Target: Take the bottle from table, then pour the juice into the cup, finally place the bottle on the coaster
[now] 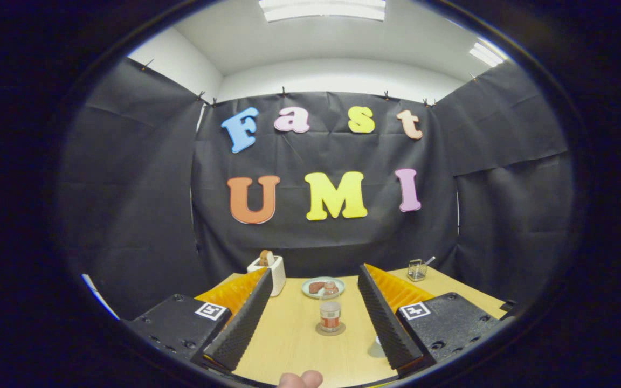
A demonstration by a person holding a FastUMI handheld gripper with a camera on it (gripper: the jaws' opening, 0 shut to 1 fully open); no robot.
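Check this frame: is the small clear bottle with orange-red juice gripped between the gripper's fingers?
No. The small clear bottle stands on a round coaster on the wooden table, ahead of the open gripper.

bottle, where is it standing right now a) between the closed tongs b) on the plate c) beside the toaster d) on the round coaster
d: the bottle stands upright on the round coaster, ahead of the open tongs, with the plate beyond it.

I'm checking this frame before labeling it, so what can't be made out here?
- Bottle on the coaster: too small to judge its juice level or cap.
- Cup: mostly hidden behind one finger of the open tool.
- Food on the plate: too small and partly behind the bottle.
- Glass holder: contents too small.
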